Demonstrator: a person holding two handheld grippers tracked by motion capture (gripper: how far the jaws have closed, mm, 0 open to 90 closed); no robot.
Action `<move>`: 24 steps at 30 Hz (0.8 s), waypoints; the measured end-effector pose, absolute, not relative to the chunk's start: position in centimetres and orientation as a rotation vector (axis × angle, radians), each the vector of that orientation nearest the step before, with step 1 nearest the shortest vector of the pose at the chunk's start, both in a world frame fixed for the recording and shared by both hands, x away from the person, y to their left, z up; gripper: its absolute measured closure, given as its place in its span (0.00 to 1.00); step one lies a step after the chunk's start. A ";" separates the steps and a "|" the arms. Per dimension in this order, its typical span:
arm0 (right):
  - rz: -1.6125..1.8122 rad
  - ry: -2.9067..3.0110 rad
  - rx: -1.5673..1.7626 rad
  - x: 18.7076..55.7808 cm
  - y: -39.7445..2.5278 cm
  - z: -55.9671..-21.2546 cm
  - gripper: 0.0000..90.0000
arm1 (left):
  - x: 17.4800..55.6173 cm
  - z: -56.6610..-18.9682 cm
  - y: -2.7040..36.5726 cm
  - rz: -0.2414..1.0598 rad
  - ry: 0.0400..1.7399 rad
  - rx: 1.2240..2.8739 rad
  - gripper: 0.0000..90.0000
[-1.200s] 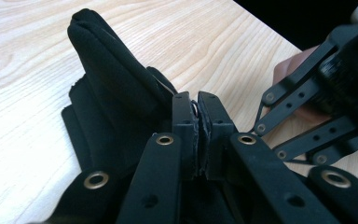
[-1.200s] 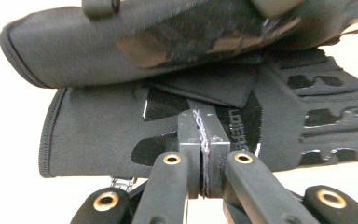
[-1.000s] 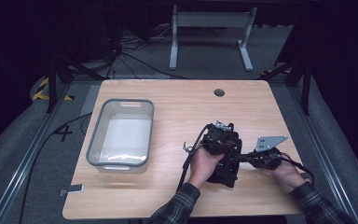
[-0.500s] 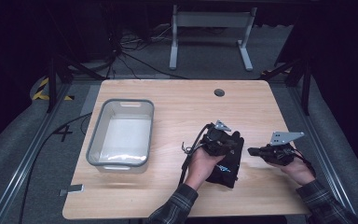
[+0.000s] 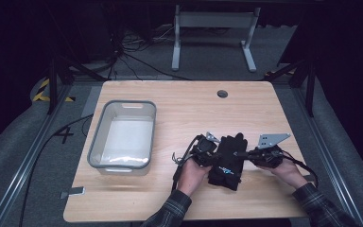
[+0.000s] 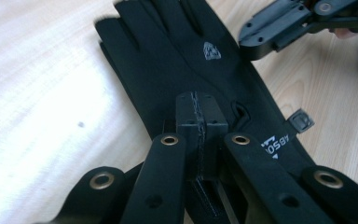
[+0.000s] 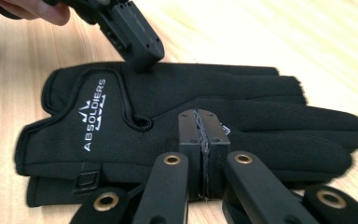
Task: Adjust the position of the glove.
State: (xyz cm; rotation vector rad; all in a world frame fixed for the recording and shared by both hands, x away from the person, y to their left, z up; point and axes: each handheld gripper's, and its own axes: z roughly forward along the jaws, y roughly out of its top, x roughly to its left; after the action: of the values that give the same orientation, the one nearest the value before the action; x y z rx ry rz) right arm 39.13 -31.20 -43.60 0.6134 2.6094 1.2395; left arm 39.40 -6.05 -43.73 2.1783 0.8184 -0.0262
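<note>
A pair of black gloves (image 5: 227, 165) lies stacked flat on the wooden table, fingers pointing away from the person, with white "ABSOLDIERS" lettering on the cuff (image 7: 93, 116). My left gripper (image 5: 216, 154) sits at the gloves' left edge; its jaws are shut and hover over the back of the top glove (image 6: 168, 60). My right gripper (image 5: 240, 153) meets the gloves from the right, jaws shut over the palm area (image 7: 270, 121). The left gripper's tip (image 7: 135, 42) touches the far edge of the glove. In the left gripper view, the right gripper (image 6: 275, 28) is at the upper right.
A clear plastic bin with a grey rim (image 5: 121, 102) stands on the left half of the table. A round cable hole (image 5: 222, 93) is near the far edge. A metal stand (image 5: 212, 19) and cables lie on the floor beyond the table.
The right gripper swung out to the right, then came back to the gloves' right edge. The gloves now lie spread out flat, slightly farther from the person.
</note>
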 end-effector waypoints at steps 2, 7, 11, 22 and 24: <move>1.191 2.635 0.609 39.3 -30.9 -44.1 1.00 | 39.4 -44.3 -6.6 -0.035 0.813 2.209 1.00; 1.099 2.672 0.599 39.3 -30.7 -45.2 1.00 | 39.3 -45.1 -7.5 -0.018 0.794 2.257 1.00; 1.102 2.678 0.602 39.3 -30.8 -45.2 1.00 | 39.3 -45.1 -7.5 -0.014 0.790 2.261 1.00; 1.128 2.707 0.580 38.4 -30.4 -45.3 1.00 | 39.9 -45.1 -6.7 -0.013 0.811 2.259 1.00; 1.130 2.714 0.570 38.1 -30.1 -45.3 1.00 | 40.0 -45.1 -6.6 -0.014 0.811 2.261 1.00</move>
State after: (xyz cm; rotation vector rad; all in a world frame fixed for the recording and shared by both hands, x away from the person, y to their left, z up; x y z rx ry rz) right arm 38.13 -30.11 -45.34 0.5697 2.7139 1.1300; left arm 39.98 -6.62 -45.13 2.2610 0.8107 -0.0145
